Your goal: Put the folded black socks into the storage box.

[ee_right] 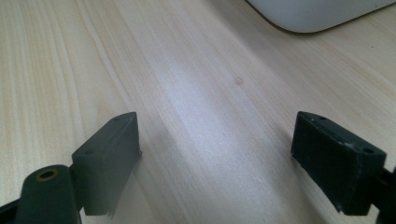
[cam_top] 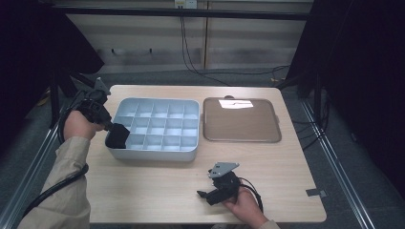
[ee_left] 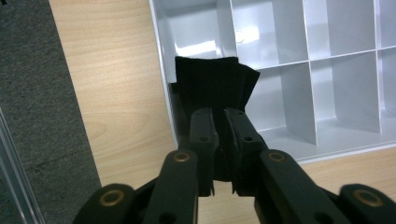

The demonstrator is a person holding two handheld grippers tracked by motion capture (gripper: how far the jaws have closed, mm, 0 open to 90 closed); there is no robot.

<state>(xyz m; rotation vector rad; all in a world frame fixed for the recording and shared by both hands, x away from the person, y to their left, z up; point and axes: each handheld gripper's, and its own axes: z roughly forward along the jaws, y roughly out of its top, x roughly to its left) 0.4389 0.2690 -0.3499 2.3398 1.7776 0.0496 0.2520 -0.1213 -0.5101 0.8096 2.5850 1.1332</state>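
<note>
Black cloth (ee_left: 212, 81), folded and pinched in the left gripper (ee_left: 219, 140), hangs over the near-left corner compartment of the grey divided tray (cam_top: 191, 151). Its long axis seems to run along the jaws, free end pointing into the tray. The soft fold could catch on the tray's wall and slump outside it. The right gripper (cam_top: 210, 194) rests released on the tabletop (cam_top: 153, 191) in front of the tray.
</note>
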